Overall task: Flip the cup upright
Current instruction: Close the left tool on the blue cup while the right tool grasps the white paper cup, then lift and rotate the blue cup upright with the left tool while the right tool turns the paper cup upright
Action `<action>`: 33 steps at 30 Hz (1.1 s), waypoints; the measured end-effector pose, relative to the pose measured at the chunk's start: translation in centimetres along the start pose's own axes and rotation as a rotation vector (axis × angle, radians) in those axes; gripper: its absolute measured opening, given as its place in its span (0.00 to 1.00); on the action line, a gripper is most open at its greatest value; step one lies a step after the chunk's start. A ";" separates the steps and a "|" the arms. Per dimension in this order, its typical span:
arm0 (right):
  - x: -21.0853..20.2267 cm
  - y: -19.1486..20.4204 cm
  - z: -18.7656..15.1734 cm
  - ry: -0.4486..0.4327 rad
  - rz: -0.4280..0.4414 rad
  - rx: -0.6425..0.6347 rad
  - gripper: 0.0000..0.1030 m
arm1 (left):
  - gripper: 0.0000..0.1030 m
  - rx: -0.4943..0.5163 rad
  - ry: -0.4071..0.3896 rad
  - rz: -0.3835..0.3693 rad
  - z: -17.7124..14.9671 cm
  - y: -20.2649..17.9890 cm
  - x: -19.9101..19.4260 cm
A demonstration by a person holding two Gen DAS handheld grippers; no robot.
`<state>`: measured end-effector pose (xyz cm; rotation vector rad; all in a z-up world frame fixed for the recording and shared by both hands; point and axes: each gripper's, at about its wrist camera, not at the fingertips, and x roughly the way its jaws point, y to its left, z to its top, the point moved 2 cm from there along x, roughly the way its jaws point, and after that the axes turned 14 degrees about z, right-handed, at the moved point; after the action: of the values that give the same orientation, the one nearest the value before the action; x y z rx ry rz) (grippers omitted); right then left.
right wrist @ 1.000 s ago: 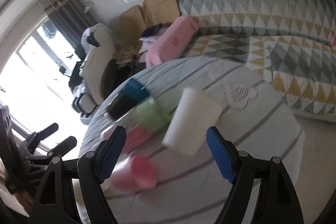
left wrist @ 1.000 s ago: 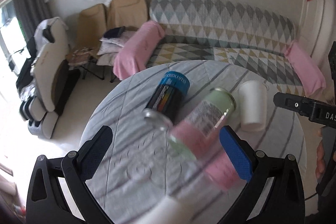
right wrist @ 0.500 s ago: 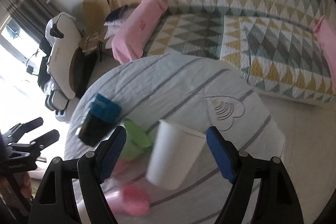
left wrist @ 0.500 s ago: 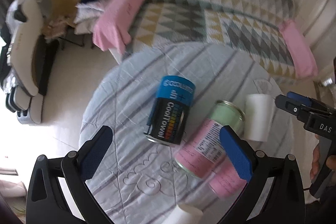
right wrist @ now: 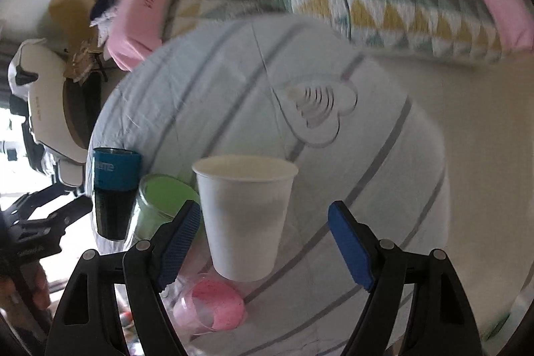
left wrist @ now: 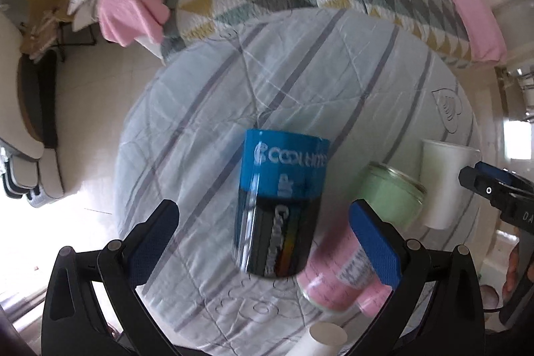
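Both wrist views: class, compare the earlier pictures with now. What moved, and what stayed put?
Both grippers came closer and tilted down over the table. The left gripper now brackets the blue-and-black can; the right gripper brackets the white paper cup. Neither took hold of anything. Can, cup and green-and-pink jar kept their places, fingers open.

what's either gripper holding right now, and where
Nothing. Left gripper is open around the blue can; right gripper is open around the white cup.
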<state>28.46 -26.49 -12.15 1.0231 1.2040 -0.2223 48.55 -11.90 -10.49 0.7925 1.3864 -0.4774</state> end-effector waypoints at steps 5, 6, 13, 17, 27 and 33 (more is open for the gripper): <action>1.5 -0.5 0.3 0.018 0.038 0.031 0.78 | 1.00 0.029 0.061 -0.049 1.3 -0.2 2.7; 1.7 -0.4 0.5 0.022 0.047 0.028 0.78 | 1.00 0.036 0.078 -0.062 1.5 -0.3 3.3; 3.8 -0.5 1.1 0.081 0.125 0.066 0.78 | 1.00 0.035 0.119 -0.103 2.2 -0.1 5.3; 4.7 -0.3 1.4 0.104 0.170 0.059 0.78 | 0.93 0.037 0.124 -0.130 2.5 -0.4 6.2; 4.1 0.3 0.8 0.064 0.195 -0.065 0.66 | 0.68 -0.030 -0.021 -0.097 2.0 0.0 4.2; 2.7 1.2 0.6 0.000 0.201 -0.207 0.66 | 0.67 -0.137 -0.166 -0.055 0.3 2.1 2.4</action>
<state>30.70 -25.30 -13.76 0.9538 1.0907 0.0592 50.61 -10.43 -12.37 0.5912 1.2749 -0.4747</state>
